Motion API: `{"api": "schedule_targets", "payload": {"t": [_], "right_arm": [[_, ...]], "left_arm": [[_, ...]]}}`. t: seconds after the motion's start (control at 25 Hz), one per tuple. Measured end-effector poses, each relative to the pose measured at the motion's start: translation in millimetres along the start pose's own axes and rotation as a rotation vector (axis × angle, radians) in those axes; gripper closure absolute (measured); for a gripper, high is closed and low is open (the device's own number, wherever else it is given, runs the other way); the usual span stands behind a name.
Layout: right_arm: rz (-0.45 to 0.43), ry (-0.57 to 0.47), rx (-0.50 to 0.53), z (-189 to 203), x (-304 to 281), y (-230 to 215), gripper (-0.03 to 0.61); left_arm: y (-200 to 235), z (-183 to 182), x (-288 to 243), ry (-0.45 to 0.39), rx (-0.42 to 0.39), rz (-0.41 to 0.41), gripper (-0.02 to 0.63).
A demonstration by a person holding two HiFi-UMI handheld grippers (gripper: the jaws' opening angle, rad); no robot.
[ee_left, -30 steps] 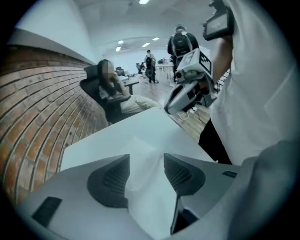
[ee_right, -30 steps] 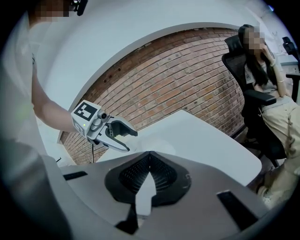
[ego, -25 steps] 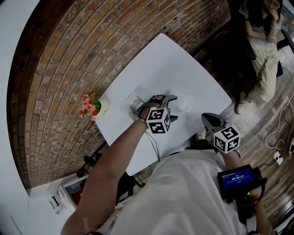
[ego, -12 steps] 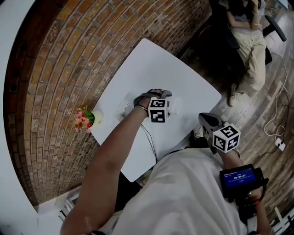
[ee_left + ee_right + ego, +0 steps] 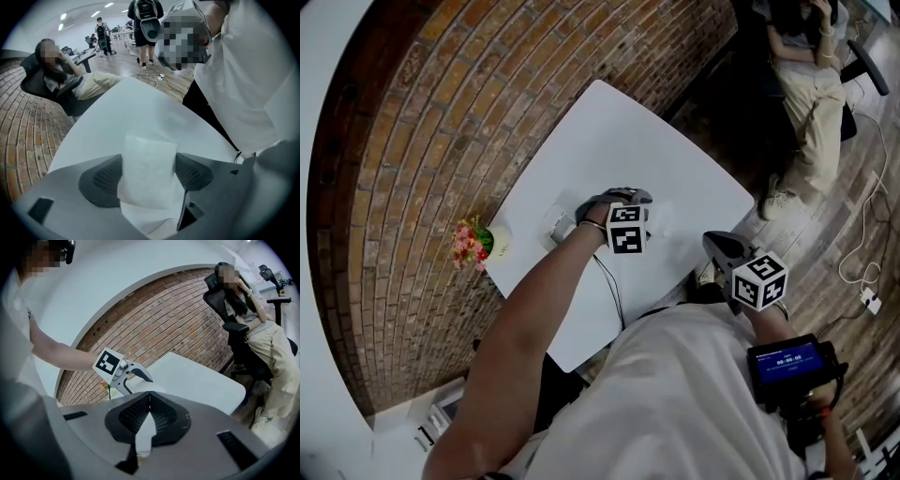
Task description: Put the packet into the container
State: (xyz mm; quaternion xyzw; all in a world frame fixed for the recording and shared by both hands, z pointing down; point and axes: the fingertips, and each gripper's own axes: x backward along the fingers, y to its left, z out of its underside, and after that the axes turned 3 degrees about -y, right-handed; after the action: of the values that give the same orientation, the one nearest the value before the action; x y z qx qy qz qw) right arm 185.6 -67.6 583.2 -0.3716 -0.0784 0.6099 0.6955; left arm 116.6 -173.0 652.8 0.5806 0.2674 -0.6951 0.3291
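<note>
A flat white packet [image 5: 149,164] lies between the jaws of my left gripper [image 5: 149,174]. The jaws are closing, and both dark pads touch the packet's edges. Seen from the head, this gripper [image 5: 649,212] is low over the white table [image 5: 609,122], its jaws pointing right. A small pale container [image 5: 555,223] stands just behind that hand, to its left. My right gripper [image 5: 719,246] hovers off the table's near right edge. Its pads [image 5: 161,416] meet at the tips with nothing between them.
A small pot of pink flowers [image 5: 474,242] stands on the table's left corner against the brick wall. A person sits in an office chair [image 5: 811,84] beyond the table's far right. Cables lie on the wooden floor [image 5: 862,281].
The head camera has swung, so the table sits higher and further left in the view. My left gripper stays by the container and my right gripper has barely moved.
</note>
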Motion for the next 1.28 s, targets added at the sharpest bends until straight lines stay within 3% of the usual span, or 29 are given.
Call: {"api": "schedule_targets", "payload": {"t": [0.24,0.68,1.0,1.28], "right_arm": [[-0.056,0.042,0.034,0,-19,14,0.571],[-0.136,0.108,0.077,1,-44,32,0.571],[-0.222,0.194,0.125,12,-68,54,0.571],[-0.299,0.246,0.167,16,-88,82,0.571]], "left_arm": [[-8,2,10,-0.061,0.146,-0.069,0.261],[-41,11,38,-0.293,0.559,-0.183,0.262],[-56,29,71,-0.431,0.766,-0.374,0.262],[-82,50,86,-0.444,0.901,-0.591,0.262]]}}
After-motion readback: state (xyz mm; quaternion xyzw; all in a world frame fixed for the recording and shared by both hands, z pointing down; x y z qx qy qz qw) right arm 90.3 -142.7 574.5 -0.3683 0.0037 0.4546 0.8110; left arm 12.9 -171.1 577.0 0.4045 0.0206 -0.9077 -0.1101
